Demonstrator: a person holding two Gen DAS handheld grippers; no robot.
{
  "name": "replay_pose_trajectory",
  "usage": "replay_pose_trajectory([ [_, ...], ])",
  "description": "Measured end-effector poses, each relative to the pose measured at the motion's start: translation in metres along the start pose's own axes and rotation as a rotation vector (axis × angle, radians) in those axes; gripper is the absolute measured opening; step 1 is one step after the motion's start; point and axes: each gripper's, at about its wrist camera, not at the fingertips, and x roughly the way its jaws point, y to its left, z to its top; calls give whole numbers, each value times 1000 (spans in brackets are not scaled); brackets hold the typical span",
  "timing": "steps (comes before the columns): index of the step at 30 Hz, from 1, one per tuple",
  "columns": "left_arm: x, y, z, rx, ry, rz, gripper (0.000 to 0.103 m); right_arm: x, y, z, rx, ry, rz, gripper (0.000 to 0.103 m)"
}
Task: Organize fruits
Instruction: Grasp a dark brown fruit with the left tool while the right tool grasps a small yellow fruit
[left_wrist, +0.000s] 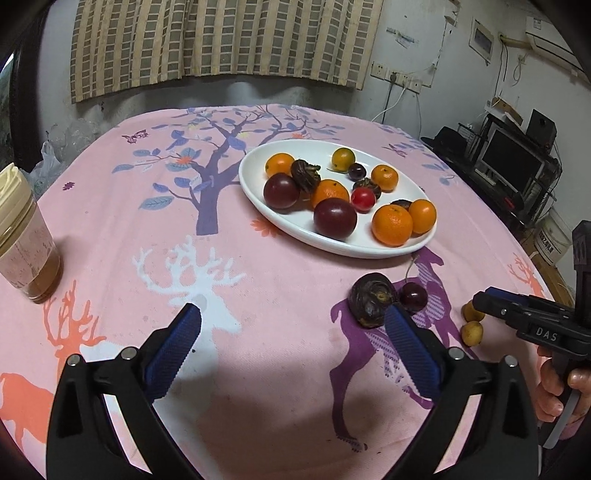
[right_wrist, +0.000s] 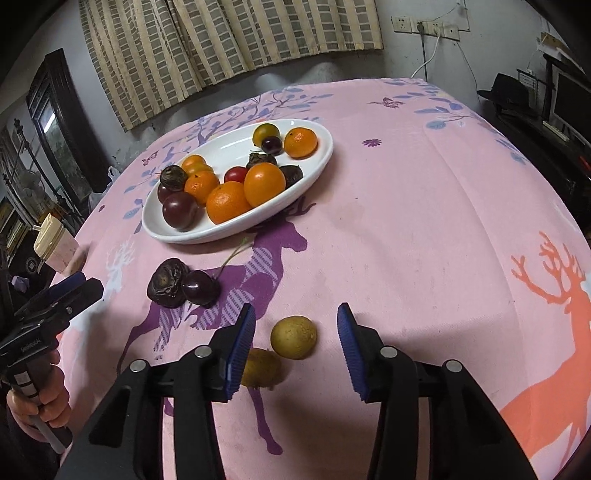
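Note:
A white oval plate (left_wrist: 258, 192) (right_wrist: 155, 229) holds several oranges, dark plums, cherries and wrinkled dark fruits. On the pink cloth near it lie a wrinkled dark fruit (left_wrist: 371, 303) (right_wrist: 167, 282) and a stemmed cherry (left_wrist: 413, 296) (right_wrist: 199, 287), touching. Two yellow-brown fruits (right_wrist: 293, 336) (right_wrist: 260, 368) (left_wrist: 472, 333) lie nearer the front. My left gripper (left_wrist: 293, 314) is open and empty, its right finger just beside the wrinkled fruit. My right gripper (right_wrist: 296, 316) is open, with one yellow-brown fruit between its fingers, untouched.
A lidded plastic cup (left_wrist: 22, 251) (right_wrist: 55, 243) with brown liquid stands at the table's left edge. Curtain and wall lie behind the table. A monitor and shelves (left_wrist: 513, 158) stand to the right. The tablecloth (right_wrist: 406, 184) spreads right of the plate.

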Motion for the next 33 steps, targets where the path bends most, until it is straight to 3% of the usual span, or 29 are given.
replay_pose_trajectory([
  [7,2,-4,-1,12,4,3,98,3,-1,0,0,22,-4,46],
  [17,3,-4,-1,13,15,4,98,9,-4,-1,18,58,4,38],
  [22,4,-4,-1,11,16,3,98,10,-4,-1,24,70,44,28],
  [25,4,-5,-1,18,16,-4,98,9,-6,-1,40,71,62,27],
  [28,4,-15,-3,70,6,-42,98,0,-13,2,96,36,127,27],
  [31,10,-38,-4,200,5,-92,97,-10,-16,5,104,-6,115,27],
  [33,18,-52,-5,285,9,-95,79,-10,-18,5,112,-7,107,27],
])
